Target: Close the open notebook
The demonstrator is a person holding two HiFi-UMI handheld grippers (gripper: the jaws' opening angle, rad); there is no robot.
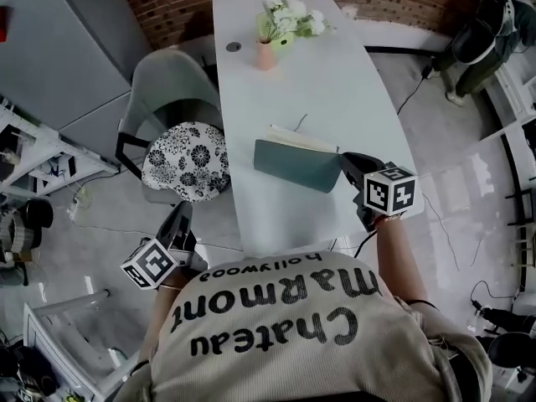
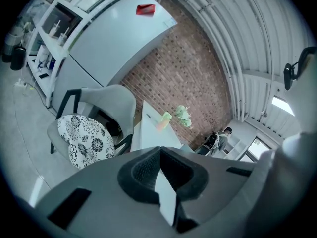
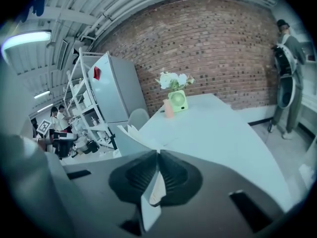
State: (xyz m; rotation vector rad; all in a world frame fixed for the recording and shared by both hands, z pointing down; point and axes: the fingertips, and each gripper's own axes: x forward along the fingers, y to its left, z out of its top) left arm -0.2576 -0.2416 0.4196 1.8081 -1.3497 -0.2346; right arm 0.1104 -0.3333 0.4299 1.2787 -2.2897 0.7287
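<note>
We see the right hand-held gripper [image 1: 350, 166] clamped on the raised cover edge of the dark-green hardcover notebook [image 1: 295, 164], which lies half-open mid white desk [image 1: 335, 99]. The left hand-held gripper [image 1: 179, 218] is closed and empty, off the desk and well apart.

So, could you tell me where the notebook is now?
In the head view, the notebook sits on the table's near right part, its cover pinched by the right gripper.

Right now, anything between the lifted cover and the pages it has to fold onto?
Nothing visible. The right gripper pinches the cover at its corner; the pages behind are bare. The vase stands far up the table; the left gripper is off it.
</note>
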